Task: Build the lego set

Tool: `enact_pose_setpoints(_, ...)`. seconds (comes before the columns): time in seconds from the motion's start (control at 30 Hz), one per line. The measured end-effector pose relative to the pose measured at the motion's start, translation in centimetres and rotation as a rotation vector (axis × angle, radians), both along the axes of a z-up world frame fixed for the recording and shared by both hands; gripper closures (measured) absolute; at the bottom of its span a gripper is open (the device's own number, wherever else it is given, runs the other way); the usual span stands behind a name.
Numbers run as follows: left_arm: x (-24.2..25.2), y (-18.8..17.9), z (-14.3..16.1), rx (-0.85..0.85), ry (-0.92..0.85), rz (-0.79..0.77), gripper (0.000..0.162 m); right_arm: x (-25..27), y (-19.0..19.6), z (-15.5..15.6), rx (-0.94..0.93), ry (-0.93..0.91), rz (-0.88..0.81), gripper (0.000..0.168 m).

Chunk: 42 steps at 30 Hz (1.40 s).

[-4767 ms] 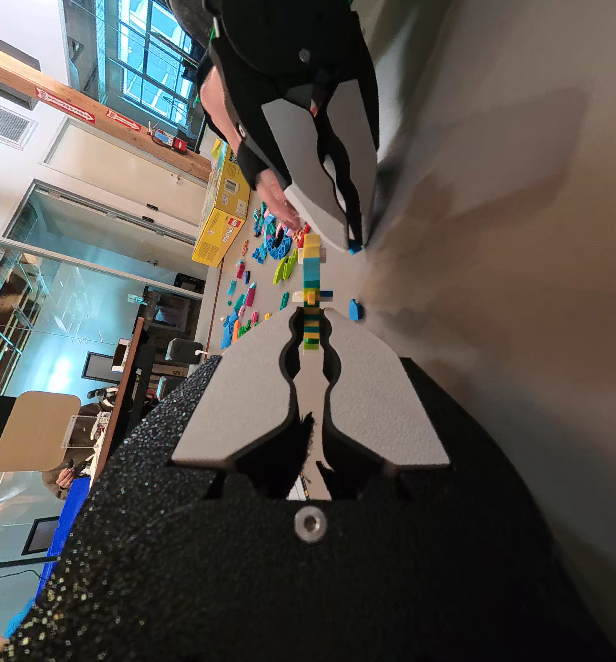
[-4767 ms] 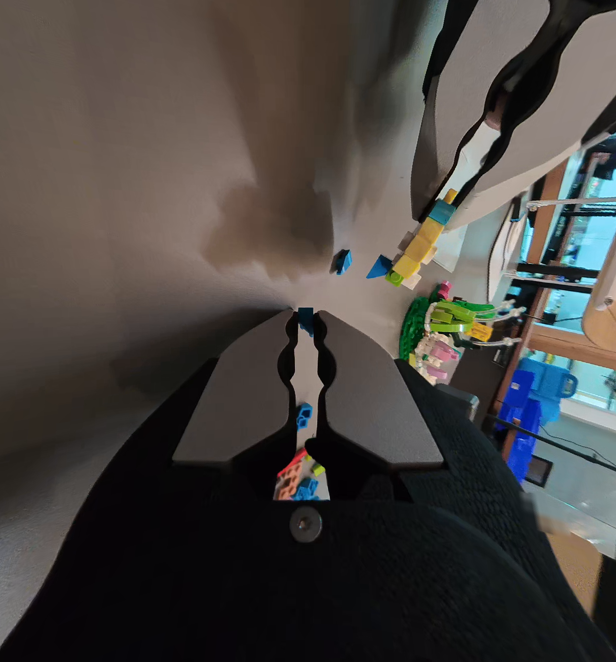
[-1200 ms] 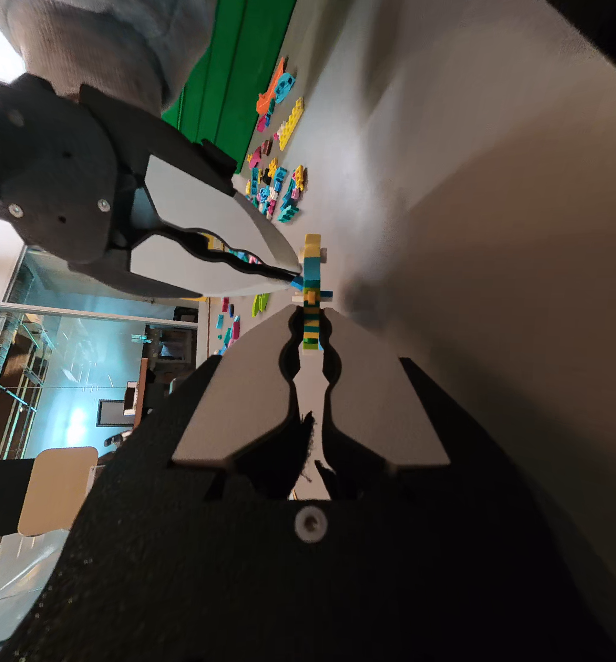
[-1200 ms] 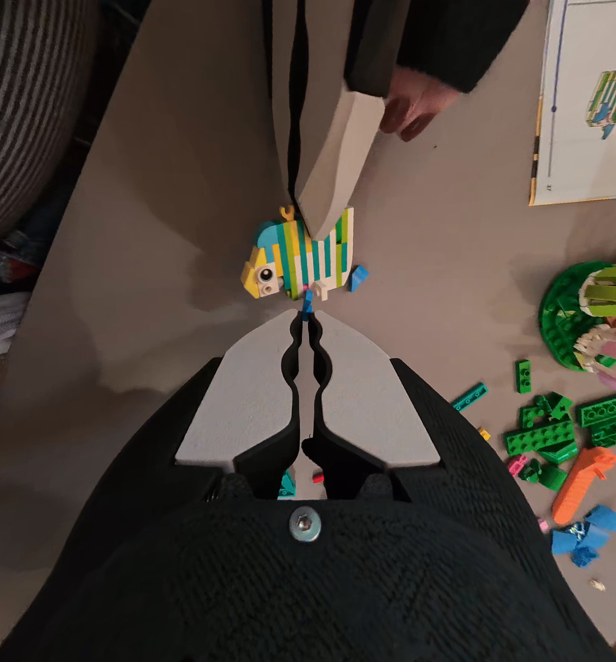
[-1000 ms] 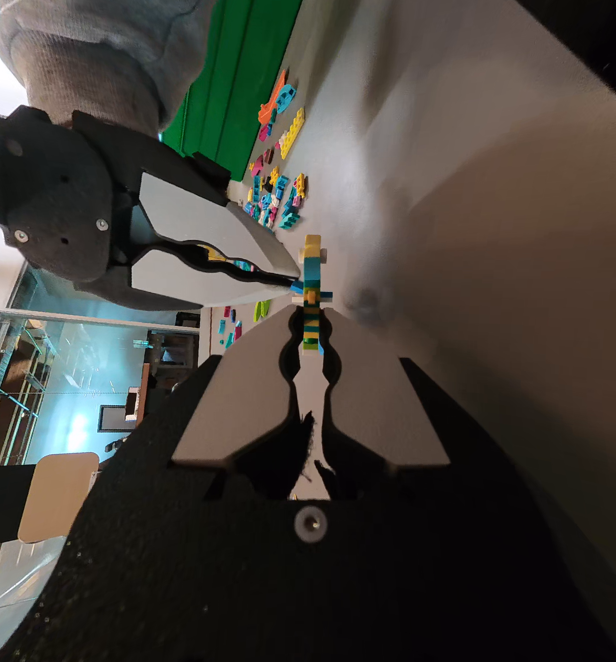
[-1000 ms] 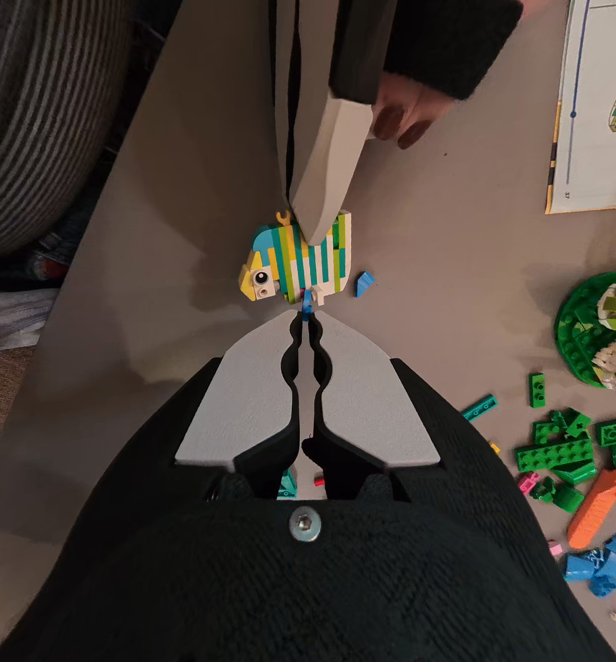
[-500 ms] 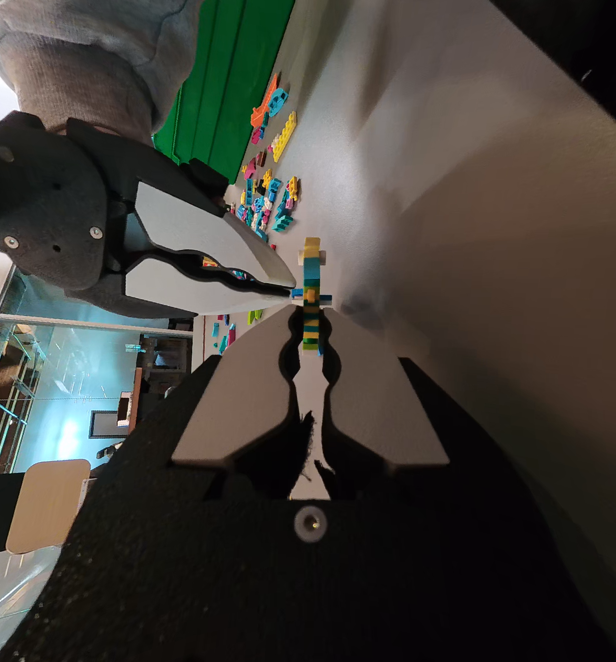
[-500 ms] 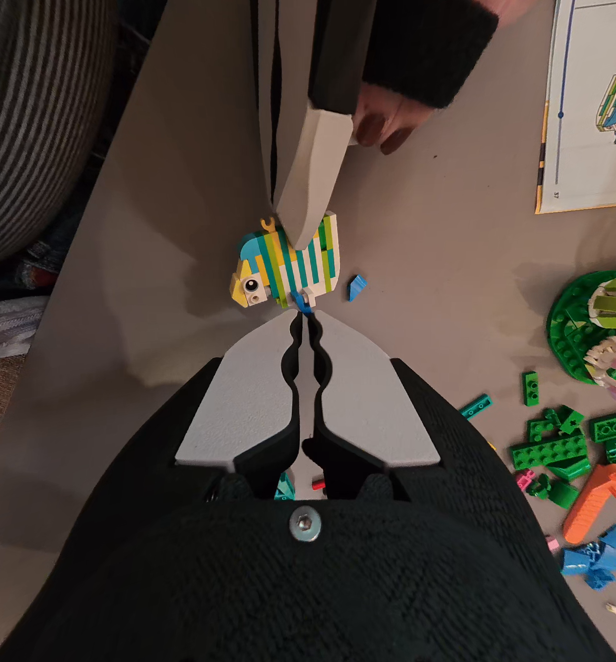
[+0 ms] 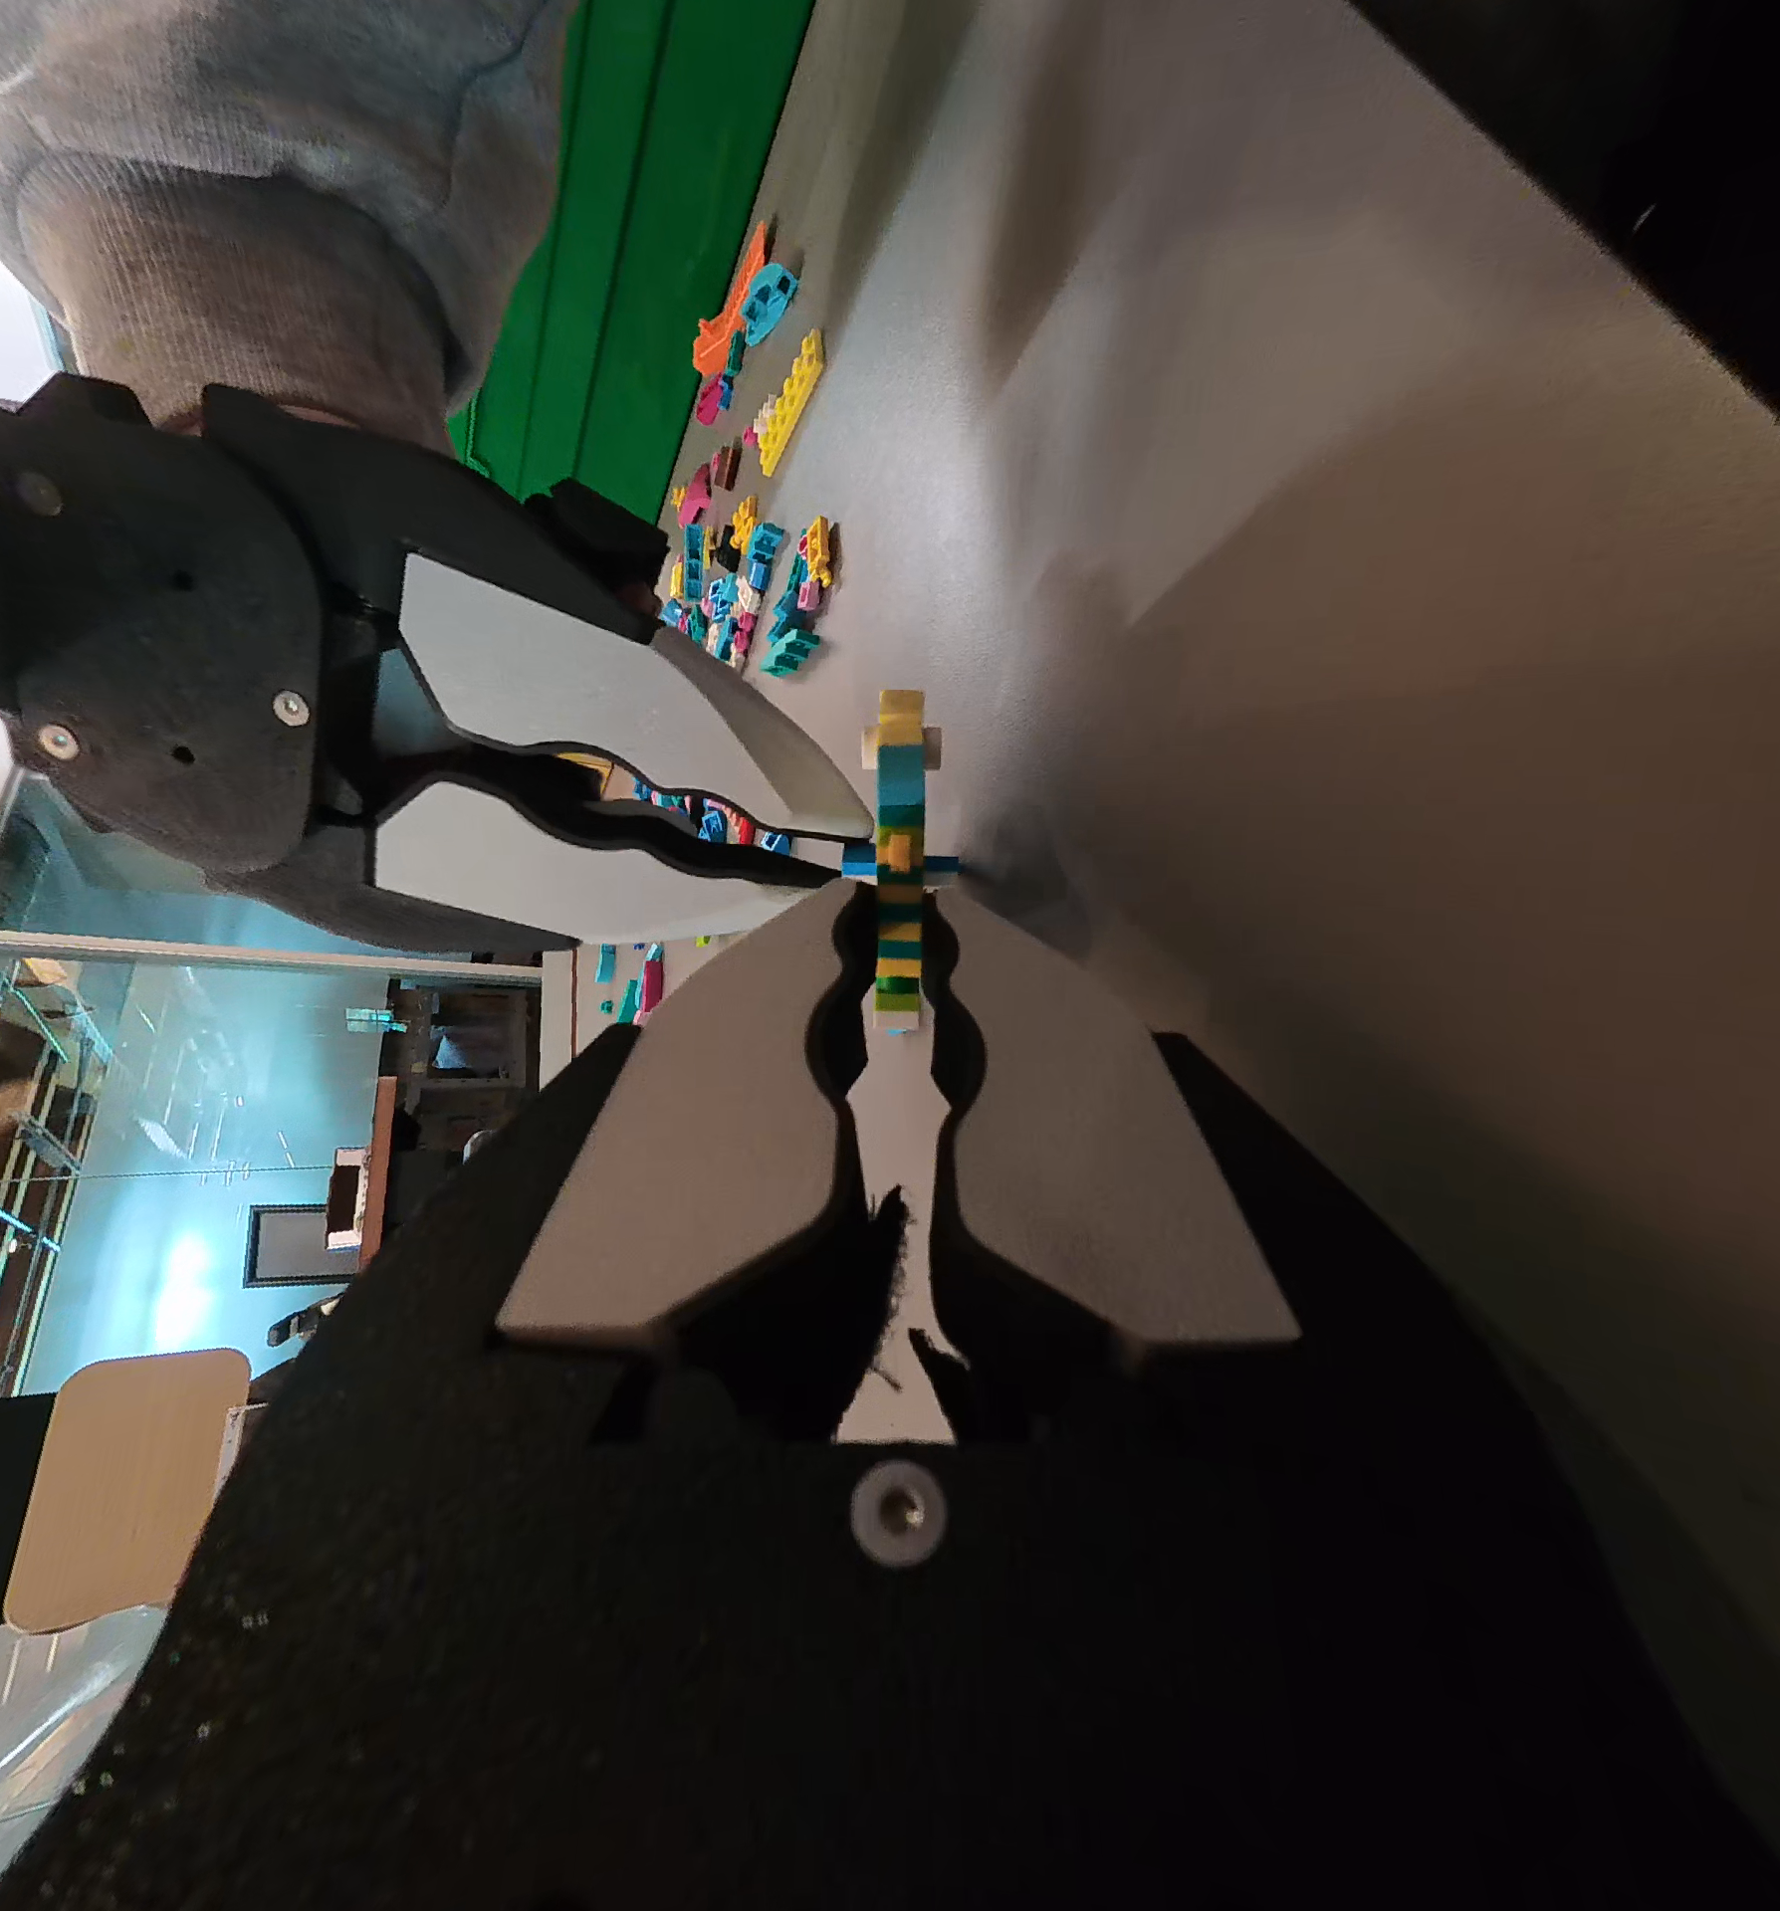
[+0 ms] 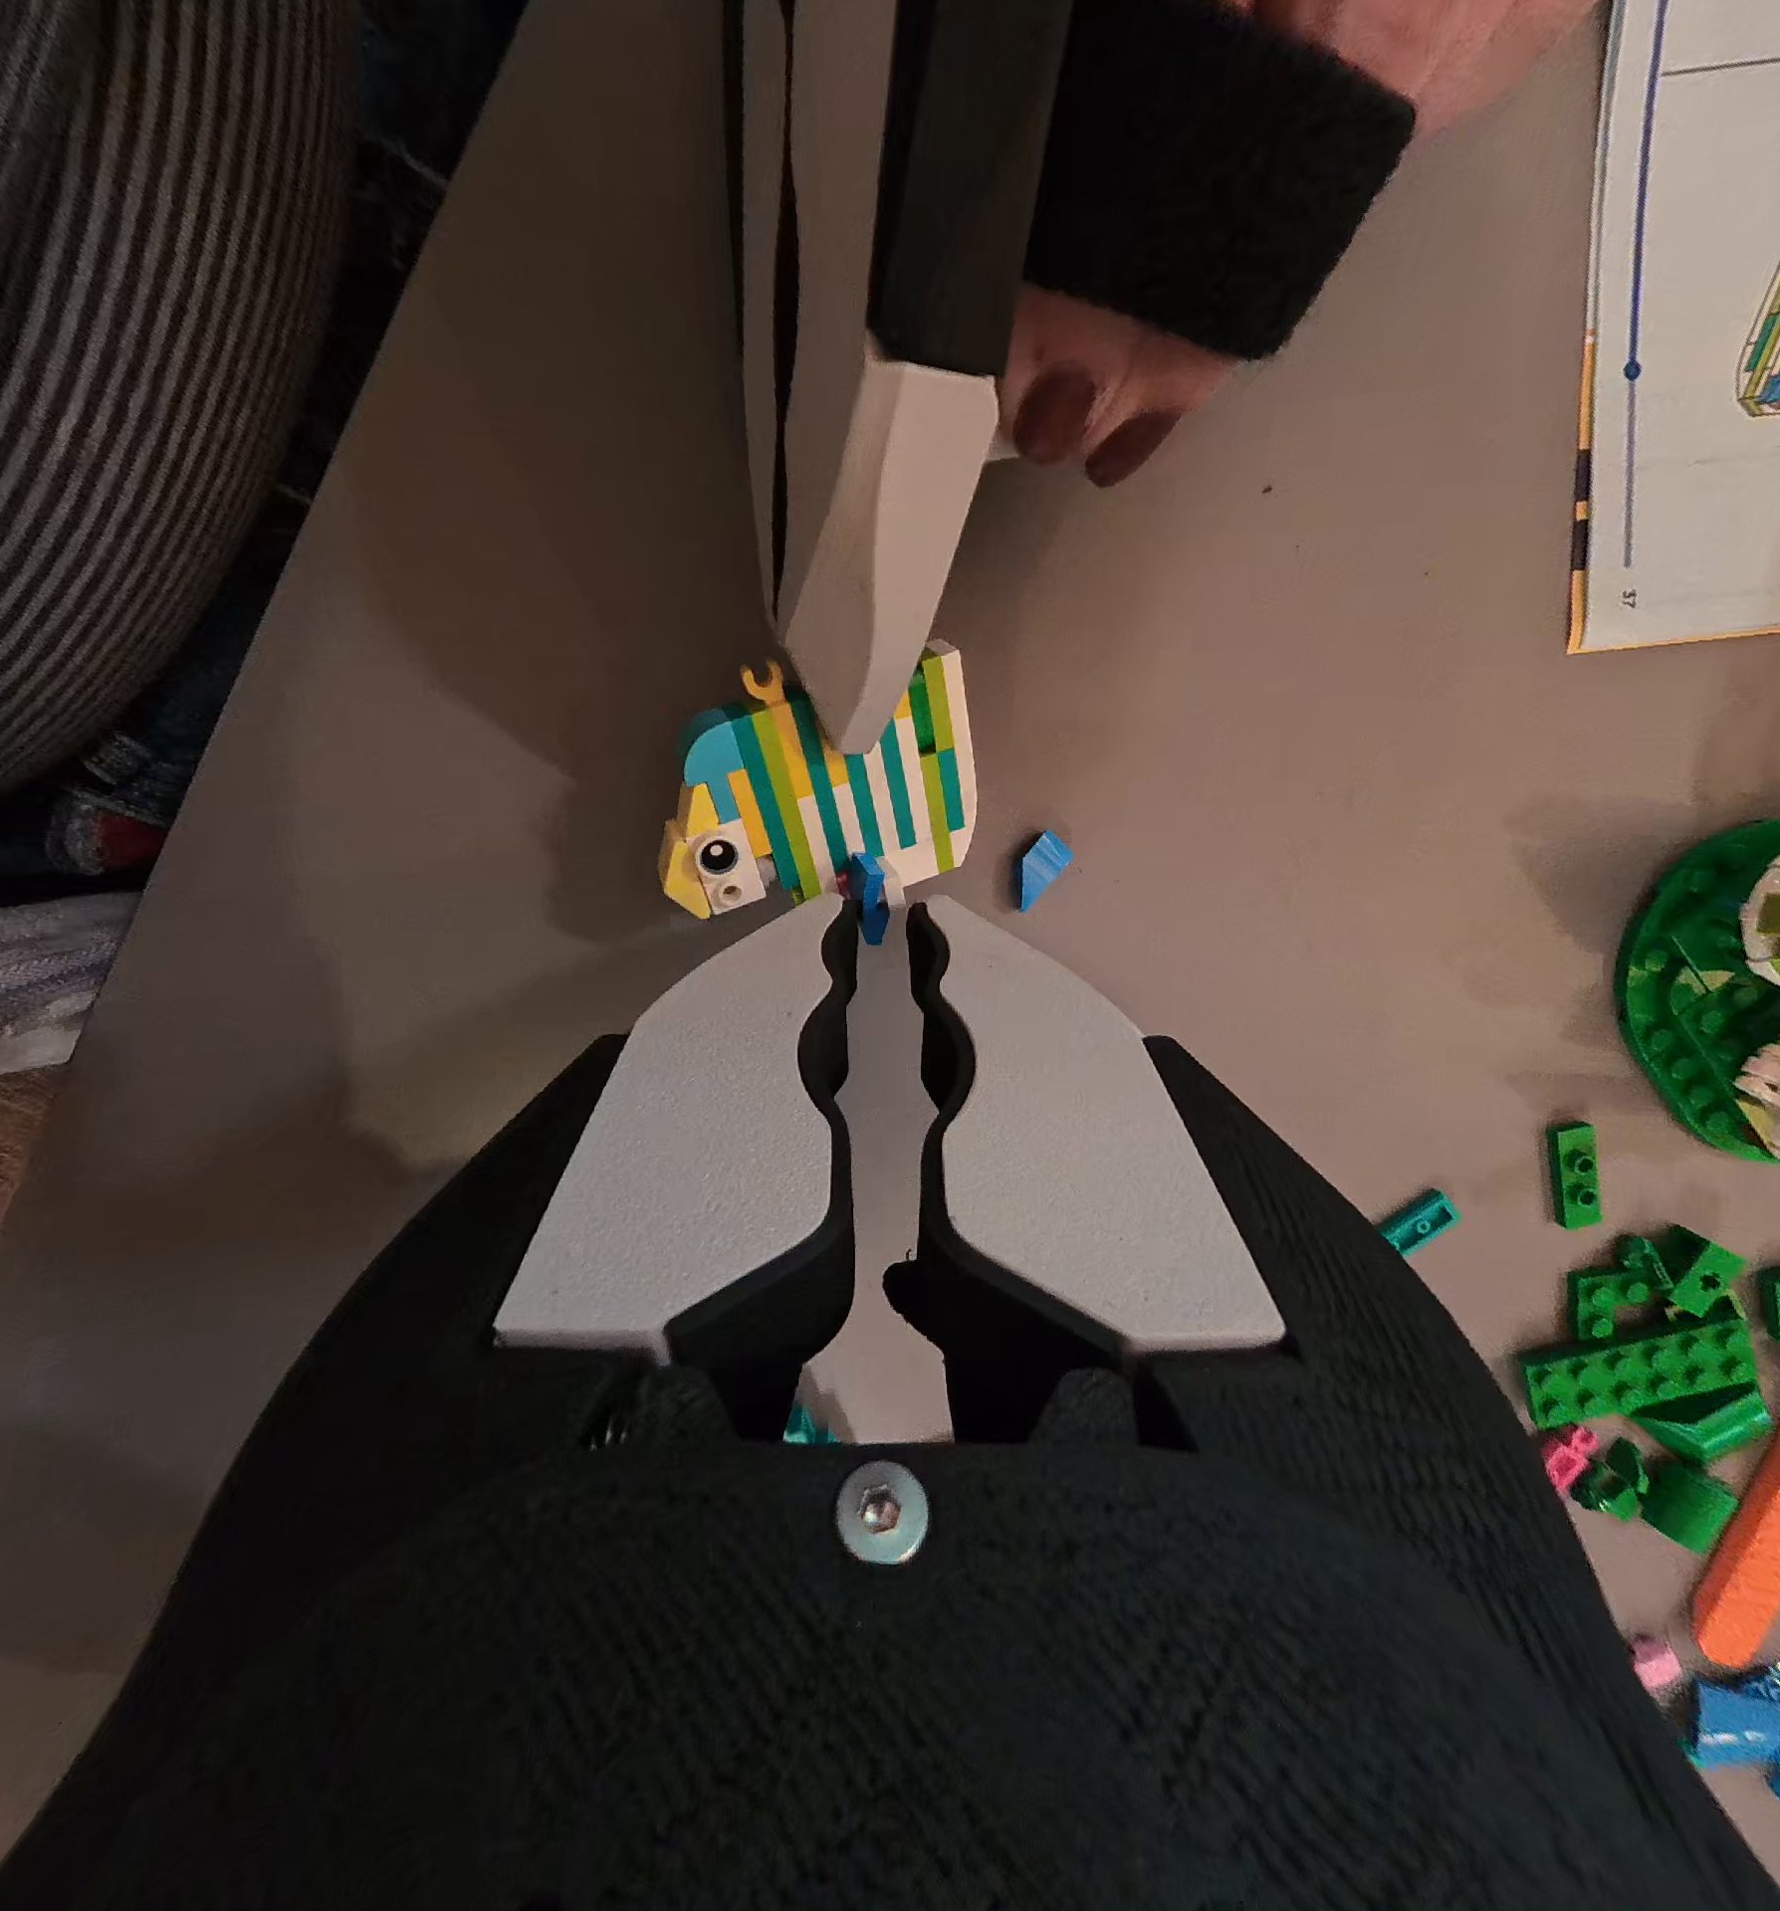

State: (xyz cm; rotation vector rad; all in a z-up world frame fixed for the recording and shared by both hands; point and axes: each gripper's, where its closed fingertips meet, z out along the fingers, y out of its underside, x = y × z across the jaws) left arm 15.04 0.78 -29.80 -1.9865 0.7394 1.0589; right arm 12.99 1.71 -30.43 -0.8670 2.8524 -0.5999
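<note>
A striped fish model [image 10: 845,796] in white, teal, green and yellow stands on edge on the grey table [image 10: 1279,724]. My left gripper [image 9: 896,900] is shut on its back end; the fish [image 9: 898,786] sticks out past the fingertips. In the right wrist view the left gripper's finger [image 10: 876,620] comes down onto the fish from above. My right gripper [image 10: 881,910] is slightly open, with a small blue fin piece [image 10: 870,889] on the fish's underside between its tips. It also shows in the left wrist view [image 9: 850,853], coming in from the left.
A loose blue slope piece [image 10: 1043,867] lies just right of the fish. An instruction booklet [image 10: 1713,362], a round green plate model [image 10: 1693,982], green bricks [image 10: 1651,1355] and an orange separator [image 10: 1775,1541] lie to the right. The table edge runs along the left. Mixed bricks [image 9: 751,589] lie farther off.
My right gripper's fingers have parted a little around the blue fin piece, which stays on the fish. The left gripper still holds the fish in the same place.
</note>
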Motion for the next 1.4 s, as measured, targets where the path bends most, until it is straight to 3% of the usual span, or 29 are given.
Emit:
enact_pose_setpoints(0.03, 0.03, 0.01, -0.01, -0.001, 0.001, -0.002, 0.154, 0.07, -0.01, -0.04, 0.001, -0.012, 0.003, 0.160)
enact_pose_setpoints(0.3, 0.46, 0.09, 0.03, 0.007, -0.017, -0.036, 0.154, 0.58, -0.08, -0.17, -0.006, -0.076, 0.095, 0.161)
enact_pose_setpoints(0.63, 0.71, 0.06, 0.24, 0.029, -0.062, -0.065, 0.154, 0.57, -0.14, -0.24, -0.075, 0.139, 0.345, 0.165)
enact_pose_setpoints(1.0, 0.54, 0.00, 0.44, 0.034, -0.068, -0.060, 0.155, 0.51, -0.19, -0.26, -0.013, 0.015, 0.149, 0.164)
enact_pose_setpoints(1.4, 0.45, -0.16, 0.53, 0.037, -0.079, -0.060, 0.154, 0.54, -0.08, -0.32, -0.026, 0.040, 0.182, 0.165)
